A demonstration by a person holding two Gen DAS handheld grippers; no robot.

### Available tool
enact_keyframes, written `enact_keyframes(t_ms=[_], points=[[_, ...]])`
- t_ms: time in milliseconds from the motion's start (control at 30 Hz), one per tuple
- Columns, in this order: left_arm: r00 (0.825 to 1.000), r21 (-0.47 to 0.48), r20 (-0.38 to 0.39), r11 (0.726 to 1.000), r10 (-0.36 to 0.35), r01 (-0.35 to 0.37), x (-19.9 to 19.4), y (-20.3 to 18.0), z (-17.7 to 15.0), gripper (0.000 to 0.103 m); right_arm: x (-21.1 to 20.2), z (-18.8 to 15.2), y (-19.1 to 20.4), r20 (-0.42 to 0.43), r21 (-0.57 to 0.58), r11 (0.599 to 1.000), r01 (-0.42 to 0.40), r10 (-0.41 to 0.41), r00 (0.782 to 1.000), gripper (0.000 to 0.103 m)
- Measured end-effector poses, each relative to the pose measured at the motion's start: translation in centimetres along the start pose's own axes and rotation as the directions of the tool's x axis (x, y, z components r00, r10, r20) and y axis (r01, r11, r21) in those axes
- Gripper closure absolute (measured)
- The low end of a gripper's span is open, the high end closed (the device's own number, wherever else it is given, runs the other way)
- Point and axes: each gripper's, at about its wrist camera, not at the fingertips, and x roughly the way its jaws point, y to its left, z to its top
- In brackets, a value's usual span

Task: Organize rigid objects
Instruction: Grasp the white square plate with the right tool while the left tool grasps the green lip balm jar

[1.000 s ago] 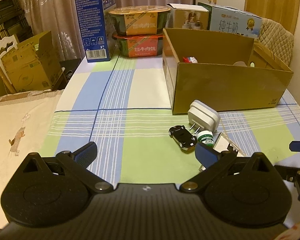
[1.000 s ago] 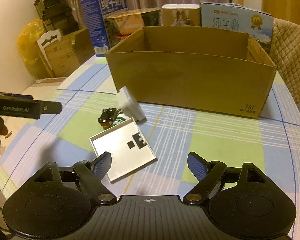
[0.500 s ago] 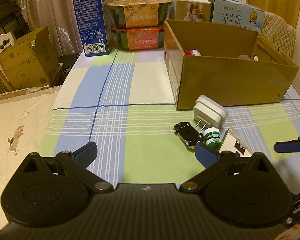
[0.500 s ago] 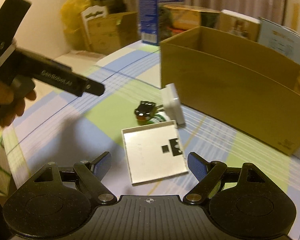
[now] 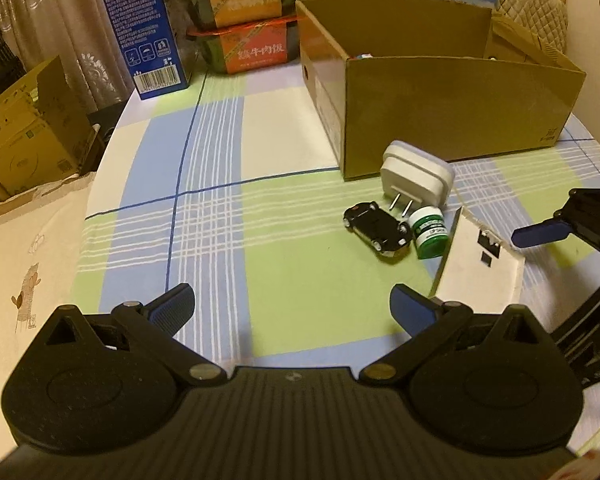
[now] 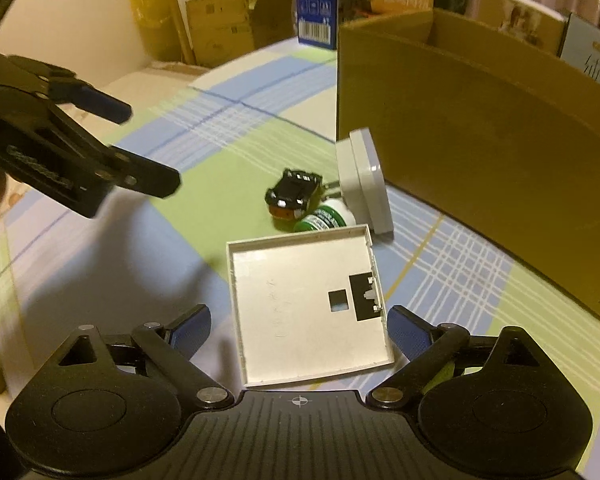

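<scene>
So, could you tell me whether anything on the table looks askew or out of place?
Yes: the white plug adapter lies tipped on its edge against the cardboard box, prongs pointing at the black toy car. The flat white cover plate lies hollow side up.

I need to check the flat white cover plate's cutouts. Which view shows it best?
The right wrist view: the white cover plate lies face-on, both dark cutouts clear. The left wrist view shows it foreshortened at an angle, its near corner hidden behind the left gripper.

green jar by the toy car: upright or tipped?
Tipped. The small green plastic jar with white cap lies on its side between the black toy car and the white plug adapter.
</scene>
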Motion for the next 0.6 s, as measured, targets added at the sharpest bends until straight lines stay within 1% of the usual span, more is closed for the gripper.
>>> enact_keyframes(t_ms=[200, 233, 267, 333, 400, 467, 500, 533, 567, 600], points=[[1.000, 0.011, -0.013, 1.000, -0.012, 0.013, 0.3, 0.0, -0.3, 0.001, 1.2, 0.6, -0.6, -0.019, 0.021, 1.000, 0.015, -0.015, 1.000, 0.011], [1.000, 0.012, -0.014, 1.000, -0.015, 0.015, 0.4, 0.0, -0.3, 0.001, 1.1, 0.6, -0.6, -0.016, 0.023, 1.000, 0.020, -0.019, 1.000, 0.013], [1.000, 0.012, -0.014, 1.000, -0.017, 0.018, 0.4, 0.0, -0.2, 0.001, 1.0, 0.7, -0.6, -0.012, 0.022, 1.000, 0.023, -0.023, 1.000, 0.017], [1.000, 0.011, -0.015, 1.000, -0.021, 0.021, 0.5, -0.1, -0.2, 0.001, 0.8, 0.7, -0.7, -0.014, 0.016, 0.999, 0.035, -0.035, 0.999, 0.036], [1.000, 0.015, -0.018, 1.000, -0.022, 0.022, 0.6, -0.2, -0.1, 0.001, 0.6, 0.6, -0.9, -0.018, 0.027, 0.998, 0.052, -0.051, 0.999, 0.040], [1.000, 0.016, -0.018, 1.000, -0.022, 0.023, 0.5, -0.3, -0.2, 0.001, 0.3, 0.4, -1.4, -0.009, 0.079, 0.997, 0.019, -0.019, 1.000, 0.039], [1.000, 0.015, -0.016, 1.000, -0.023, 0.023, 0.4, -0.3, -0.1, 0.001, 0.2, 0.3, -1.6, -0.005, 0.099, 0.995, 0.001, -0.001, 1.000, 0.037], [1.000, 0.014, -0.014, 1.000, -0.023, 0.023, 0.4, -0.3, -0.2, 0.001, -0.1, 0.1, -1.8, -0.005, 0.106, 0.994, -0.012, 0.013, 1.000, 0.029], [1.000, 0.012, -0.012, 1.000, -0.024, 0.024, 0.3, -0.3, -0.2, 0.001, -0.1, 0.0, -1.8, -0.003, 0.104, 0.994, -0.019, 0.019, 1.000, 0.023], [1.000, 0.011, -0.011, 1.000, -0.024, 0.024, 0.3, -0.3, -0.2, 0.001, -0.2, -0.2, -1.6, 0.001, 0.093, 0.996, -0.018, 0.018, 1.000, 0.013]])
